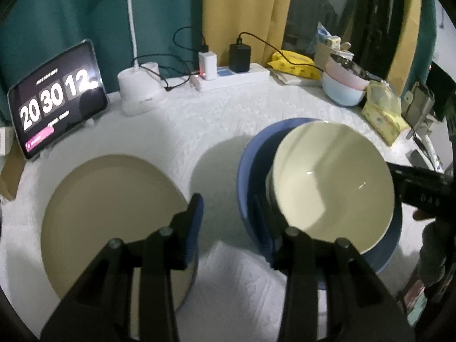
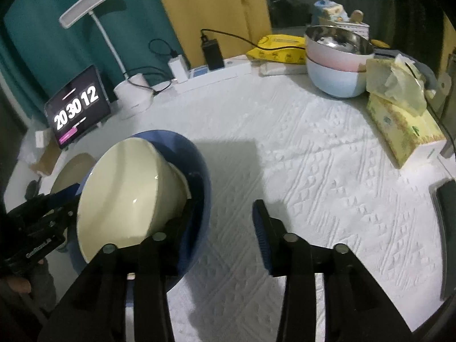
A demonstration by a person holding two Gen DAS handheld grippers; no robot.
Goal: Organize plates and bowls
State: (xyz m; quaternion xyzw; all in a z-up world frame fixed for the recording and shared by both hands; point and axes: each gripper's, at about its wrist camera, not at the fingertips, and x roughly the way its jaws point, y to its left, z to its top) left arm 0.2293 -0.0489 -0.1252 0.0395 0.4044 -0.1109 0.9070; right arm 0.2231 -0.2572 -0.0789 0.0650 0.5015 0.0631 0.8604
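Note:
A cream bowl (image 1: 333,182) lies tilted inside a blue bowl (image 1: 248,154) on the white tablecloth. Left of them a tan plate (image 1: 114,213) lies flat. My left gripper (image 1: 230,216) is open and straddles the blue bowl's left rim, one finger inside and one outside with a gap. From the right my right gripper (image 2: 225,213) is open too. Its left finger (image 2: 188,213) sits inside the blue bowl (image 2: 199,165) beside the cream bowl (image 2: 125,193), and its right finger hangs over bare cloth. Each view catches the other gripper at its edge: the right gripper (image 1: 404,179), the left gripper (image 2: 68,196).
A tablet clock (image 1: 57,99), a white lamp base (image 1: 139,91) and a power strip (image 1: 233,77) with chargers line the back. At back right, pink and pale-blue bowls (image 2: 336,65) are stacked with a steel one on top, beside a yellow tissue pack (image 2: 404,125). A dark phone (image 2: 444,228) lies at the right edge.

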